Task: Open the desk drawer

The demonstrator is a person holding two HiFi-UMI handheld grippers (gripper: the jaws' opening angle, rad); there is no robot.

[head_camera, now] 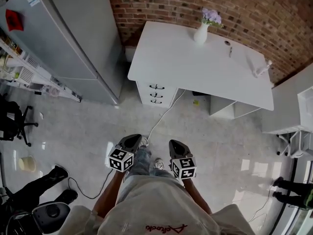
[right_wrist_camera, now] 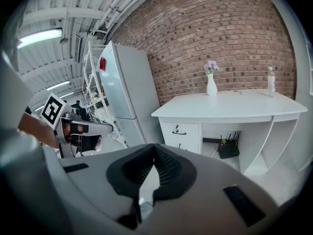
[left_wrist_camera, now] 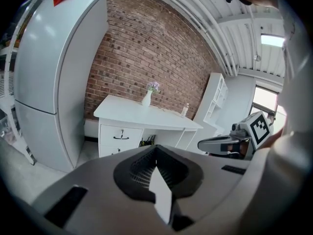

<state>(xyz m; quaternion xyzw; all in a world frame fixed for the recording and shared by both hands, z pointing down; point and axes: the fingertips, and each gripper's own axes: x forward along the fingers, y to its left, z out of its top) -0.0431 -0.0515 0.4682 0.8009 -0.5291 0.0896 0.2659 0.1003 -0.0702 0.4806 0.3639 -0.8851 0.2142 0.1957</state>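
Note:
The white desk stands against the brick wall, well ahead of me. Its drawer stack with dark handles sits under the left end, all drawers closed. The same drawers show in the left gripper view and the drawers in the right gripper view, both at a distance. My left gripper and right gripper are held side by side above my shoes, pointing toward the desk. The left gripper is shut with nothing in it. The right gripper is shut and empty too.
A tall grey fridge stands left of the desk. A vase of flowers and a bottle are on the desktop. A white cable runs across the floor from the desk. White shelving is at right, a person's legs at lower left.

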